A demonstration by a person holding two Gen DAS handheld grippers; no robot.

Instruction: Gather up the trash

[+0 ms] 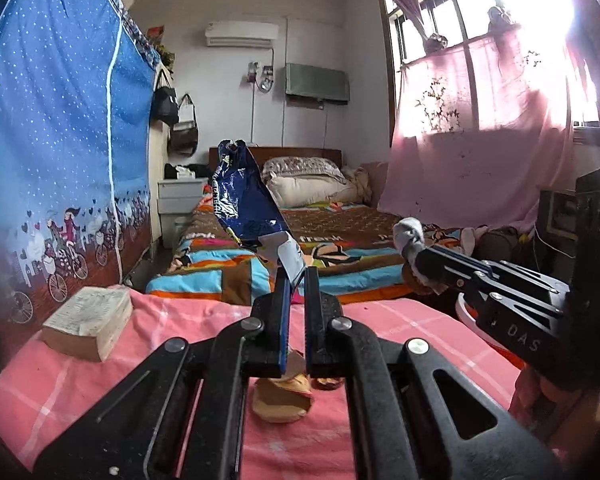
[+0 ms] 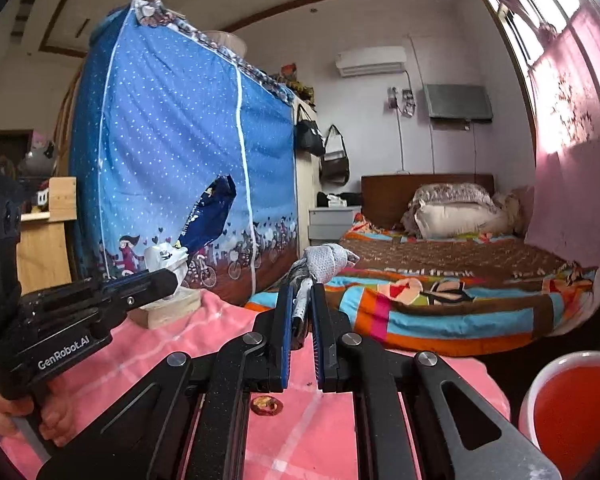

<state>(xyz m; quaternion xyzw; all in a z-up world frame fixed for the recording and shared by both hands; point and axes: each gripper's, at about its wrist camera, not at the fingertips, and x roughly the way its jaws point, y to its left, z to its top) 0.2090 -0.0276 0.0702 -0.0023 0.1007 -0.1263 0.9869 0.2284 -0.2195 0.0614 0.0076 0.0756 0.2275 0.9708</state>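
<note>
My left gripper (image 1: 296,276) is shut on a dark blue snack wrapper (image 1: 242,196) and holds it upright above the pink tablecloth (image 1: 172,320). The wrapper also shows in the right wrist view (image 2: 208,216) at the left gripper's tip (image 2: 172,276). My right gripper (image 2: 302,286) is shut on a crumpled grey-white tissue (image 2: 326,262); it shows in the left wrist view (image 1: 420,258) with the tissue (image 1: 408,236). On the cloth lie a tan peel-like scrap (image 1: 282,400) and a small brown scrap (image 2: 265,405).
A thick worn book (image 1: 88,320) lies on the table's left. A white bin with a red liner (image 2: 572,400) stands at the right, below table height. A blue wardrobe cover (image 2: 180,168) is on the left, a bed (image 2: 440,280) ahead.
</note>
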